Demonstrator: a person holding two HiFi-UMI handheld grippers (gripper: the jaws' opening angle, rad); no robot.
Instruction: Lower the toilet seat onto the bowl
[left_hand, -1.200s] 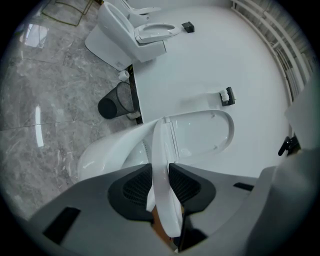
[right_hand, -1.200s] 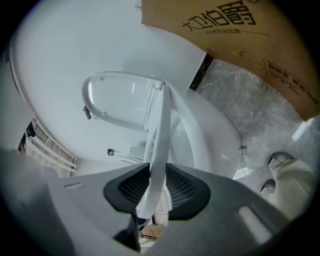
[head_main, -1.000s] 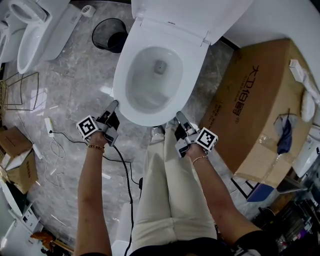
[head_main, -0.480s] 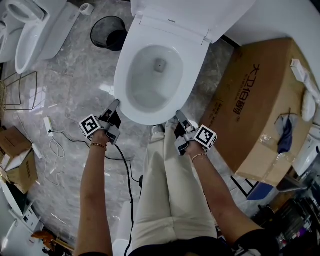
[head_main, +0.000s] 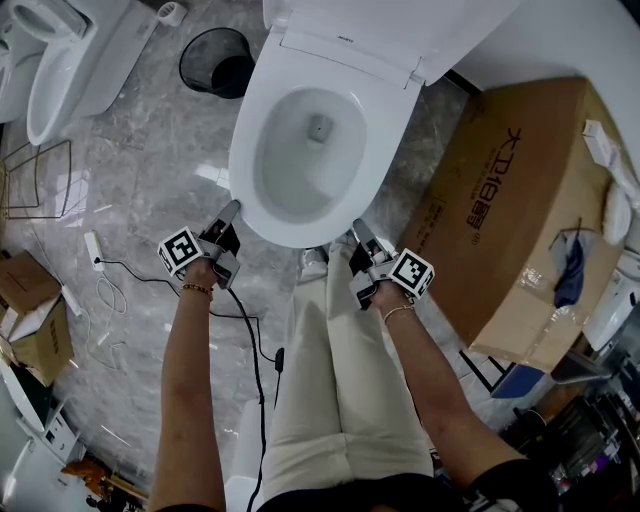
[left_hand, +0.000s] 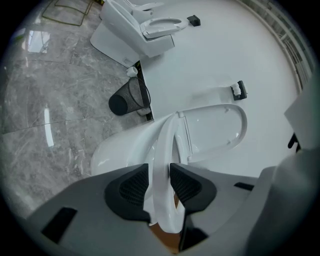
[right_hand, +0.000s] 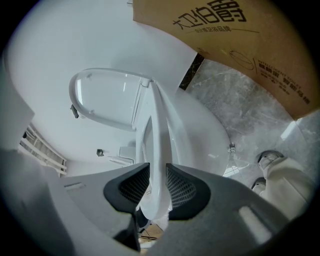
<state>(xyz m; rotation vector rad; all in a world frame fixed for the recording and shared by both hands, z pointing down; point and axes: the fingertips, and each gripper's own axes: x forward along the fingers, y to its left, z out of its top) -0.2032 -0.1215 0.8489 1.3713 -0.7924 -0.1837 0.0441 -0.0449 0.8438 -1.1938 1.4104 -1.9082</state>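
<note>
Both grippers are on it! The left gripper (head_main: 229, 212) and right gripper (head_main: 357, 232) each pinch the front of the glossy white toilet seat (head_main: 300, 236) between black ribbed pads (left_hand: 131, 187). The left jaws have just eased open a touch, with the thin rounded rim between them and touching both pads. The seat, a smooth oval ring, lies low over the porcelain bowl (left_hand: 117, 150), its front a little clear of the rim. The lid (head_main: 380, 30) stands upright. Grey veined marble floor (head_main: 130, 170), brown cardboard box (head_main: 500, 200) alongside.

Toilet (head_main: 247, 150) stands between waste bin (head_main: 214, 62) and cardboard box (head_main: 500, 220).
</note>
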